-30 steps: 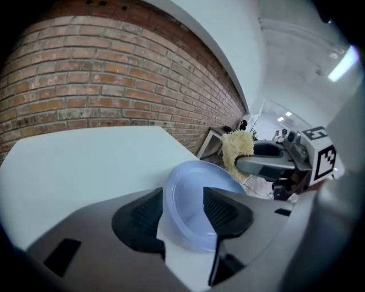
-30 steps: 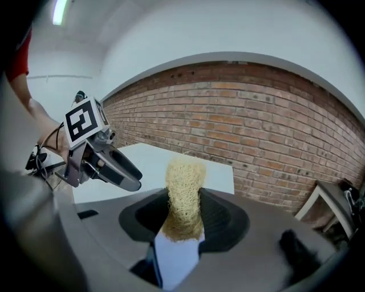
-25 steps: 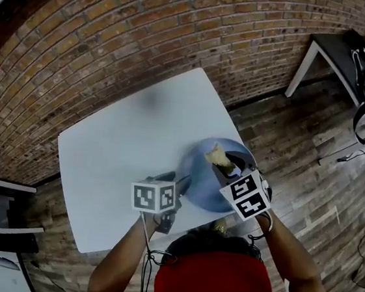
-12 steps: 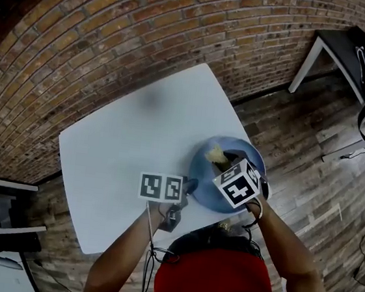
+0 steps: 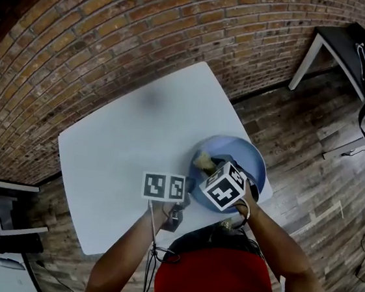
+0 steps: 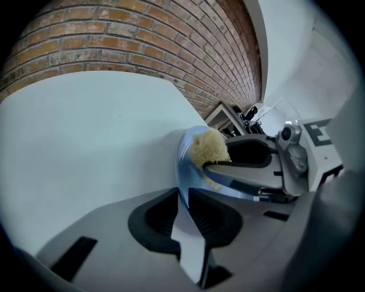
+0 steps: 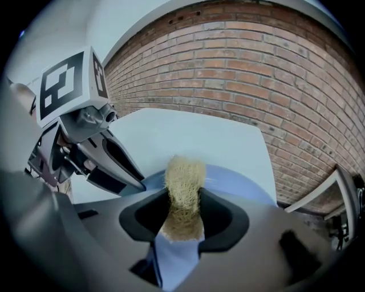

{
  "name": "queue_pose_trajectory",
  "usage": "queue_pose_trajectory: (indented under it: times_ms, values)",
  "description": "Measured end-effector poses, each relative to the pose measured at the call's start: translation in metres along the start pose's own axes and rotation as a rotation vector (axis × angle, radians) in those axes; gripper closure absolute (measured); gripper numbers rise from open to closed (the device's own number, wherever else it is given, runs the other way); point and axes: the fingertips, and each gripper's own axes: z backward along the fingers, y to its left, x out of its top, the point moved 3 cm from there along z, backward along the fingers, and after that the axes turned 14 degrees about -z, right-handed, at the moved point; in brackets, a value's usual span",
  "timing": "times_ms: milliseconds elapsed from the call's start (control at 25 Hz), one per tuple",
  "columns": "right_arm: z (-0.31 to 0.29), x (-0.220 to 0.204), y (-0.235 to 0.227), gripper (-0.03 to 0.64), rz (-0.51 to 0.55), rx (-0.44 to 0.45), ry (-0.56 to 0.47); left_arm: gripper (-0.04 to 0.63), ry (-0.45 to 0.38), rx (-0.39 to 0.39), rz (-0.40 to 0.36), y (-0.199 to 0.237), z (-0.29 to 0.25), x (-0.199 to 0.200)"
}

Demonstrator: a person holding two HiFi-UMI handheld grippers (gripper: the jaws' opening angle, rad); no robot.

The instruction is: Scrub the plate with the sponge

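Now the blue plate [image 5: 252, 158] sits on the white tabletop [image 5: 124, 142] close to its near right corner, with its rim reaching almost to the table's right edge. The person stands at the near edge, in a red top [image 5: 219, 284], holding one tool in each hand.

The left gripper [image 6: 183, 197] comes at the plate from the side nearest the tabletop's middle. Its jaws are closing on the plate's rim: the thin blue edge runs straight through the narrow gap between the two dark pads, and both pads look to be against it. In the head view its marker cube [image 5: 163, 187] hangs just beside the plate, over bare table.

The right gripper [image 7: 183, 199] is pinching the sponge [image 7: 183, 181], a pale yellow, coarse, fibrous piece squeezed narrow between the pads, with its free end sticking out past the fingertips. That end rests on the plate's inner surface — on the side toward the middle of the tabletop, near where the left gripper has the rim. The two tools stand just beside each other, and each shows in the other's view.

Behind the far edges of the tabletop runs a brick wall [image 5: 149, 33]; a wooden floor [image 5: 312, 157] lies to the right, with a dark side table [image 5: 337, 52] in the far right corner of the head view.
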Motion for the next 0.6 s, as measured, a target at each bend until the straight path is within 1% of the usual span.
queue_pose_trajectory:
  times_ms: [240,480,600]
  values:
    - [-0.0048,0.0013,0.0035,0.456,0.032,-0.004,0.01,0.54,-0.001,0.02,0.028,0.0002,-0.0009,0.0009]
    - [-0.0075,0.0001,0.004,0.456,0.069,-0.019,0.012,0.558,-0.022,0.066,0.072,0.0023,0.0003,0.0018]
    - [-0.0065,0.0004,-0.0015,0.456,0.068,-0.03,0.003,0.56,-0.03,0.09,0.086,0.0025,0.0006,0.0021]
